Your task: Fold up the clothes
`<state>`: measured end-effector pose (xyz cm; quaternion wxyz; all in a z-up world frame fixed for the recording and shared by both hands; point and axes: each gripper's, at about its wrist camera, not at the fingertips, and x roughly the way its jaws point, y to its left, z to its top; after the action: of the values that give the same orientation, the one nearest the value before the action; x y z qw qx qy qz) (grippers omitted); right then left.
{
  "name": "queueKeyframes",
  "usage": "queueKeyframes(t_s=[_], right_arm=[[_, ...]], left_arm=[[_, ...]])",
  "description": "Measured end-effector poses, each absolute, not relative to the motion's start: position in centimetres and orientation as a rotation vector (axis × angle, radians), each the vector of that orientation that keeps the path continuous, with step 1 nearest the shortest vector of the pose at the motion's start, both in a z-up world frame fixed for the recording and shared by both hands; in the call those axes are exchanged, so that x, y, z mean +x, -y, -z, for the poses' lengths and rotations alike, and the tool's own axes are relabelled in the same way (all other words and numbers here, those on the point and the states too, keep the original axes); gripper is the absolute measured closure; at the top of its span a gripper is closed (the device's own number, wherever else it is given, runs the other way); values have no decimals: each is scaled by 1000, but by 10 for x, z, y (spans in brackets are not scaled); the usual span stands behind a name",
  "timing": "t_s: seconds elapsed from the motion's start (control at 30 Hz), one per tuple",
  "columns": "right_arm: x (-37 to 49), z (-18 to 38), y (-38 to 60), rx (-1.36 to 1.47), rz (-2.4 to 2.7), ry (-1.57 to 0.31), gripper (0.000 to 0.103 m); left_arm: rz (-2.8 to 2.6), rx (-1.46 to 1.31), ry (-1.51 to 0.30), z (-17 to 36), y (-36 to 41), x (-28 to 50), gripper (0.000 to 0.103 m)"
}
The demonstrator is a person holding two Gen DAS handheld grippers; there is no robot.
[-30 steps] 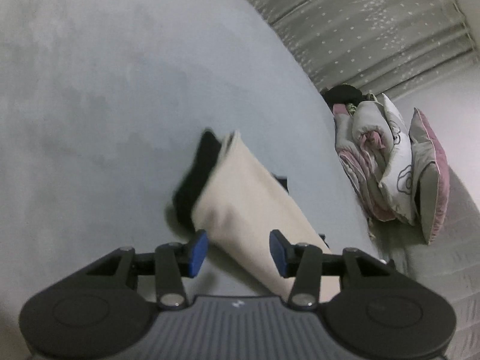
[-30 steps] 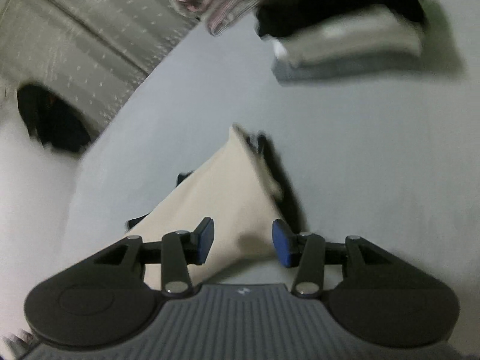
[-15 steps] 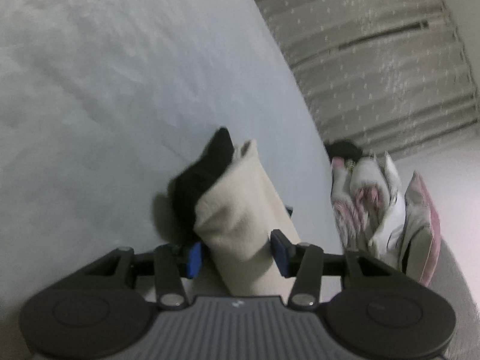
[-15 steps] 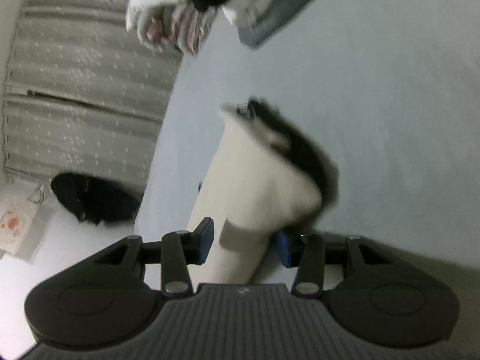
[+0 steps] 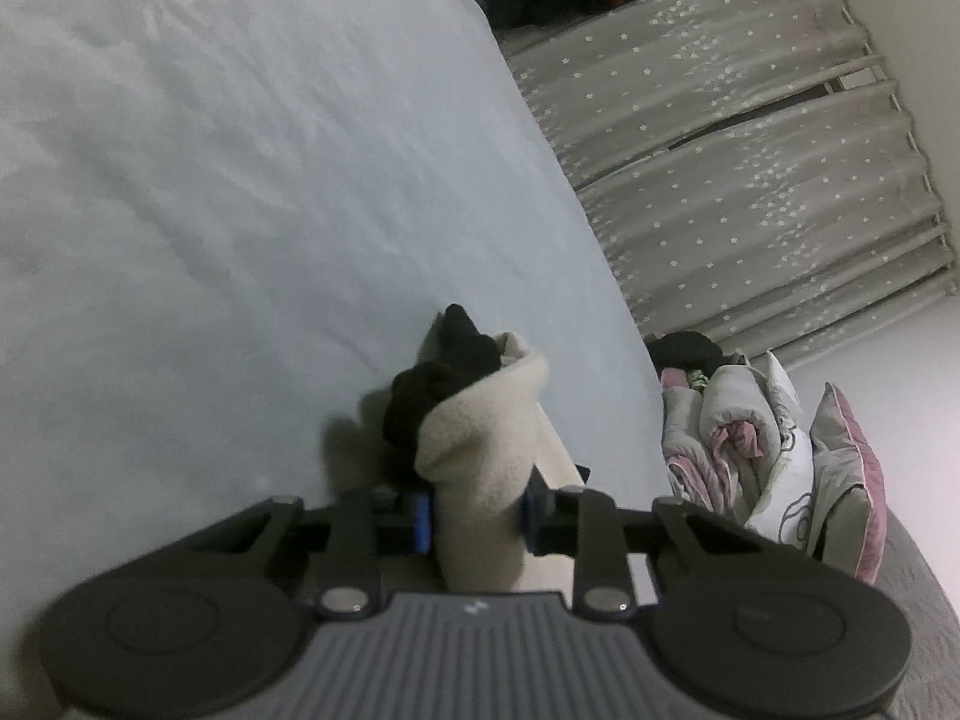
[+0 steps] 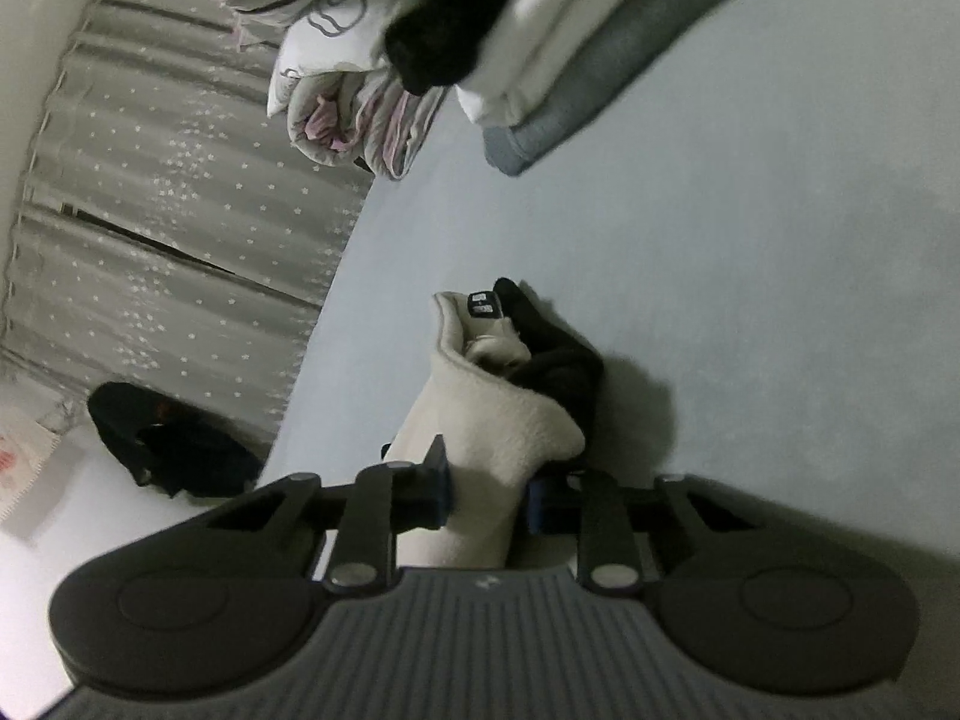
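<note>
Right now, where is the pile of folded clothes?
In the right wrist view, the pile of folded clothes lies at the top on the pale bed, beyond the cream garment, beside the rolled quilt.

The cream fleece garment with black lining (image 5: 480,450) runs down behind the left gripper's (image 5: 474,516) dark housing, so its near end is hidden. The right wrist view hides it likewise. There the folded stack of grey, white and black clothes (image 6: 570,48) at far right is blurred and cut by the top edge.
</note>
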<state>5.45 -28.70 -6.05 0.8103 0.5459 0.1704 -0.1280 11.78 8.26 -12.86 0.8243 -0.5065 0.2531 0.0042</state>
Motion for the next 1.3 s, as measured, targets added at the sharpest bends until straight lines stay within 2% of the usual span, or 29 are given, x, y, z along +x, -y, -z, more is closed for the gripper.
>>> queueKeyframes(t_s=[0.47,0.93,1.2,1.3], right_arm=[[5,46,278,1137,309,-420,79],[-82,36,261,1136,303,-453,79],[-93,55,264,1084,237,-477,79],[-95,63,269,1100,208,-457,75]], left_arm=[[17,-962,-608,99,-92,47,77],[8,-1033,-661,108,-114,-58,77],[66,-1016,-629,132,-120,-69,72],[86,-976,-611,129,-119,-71,70]])
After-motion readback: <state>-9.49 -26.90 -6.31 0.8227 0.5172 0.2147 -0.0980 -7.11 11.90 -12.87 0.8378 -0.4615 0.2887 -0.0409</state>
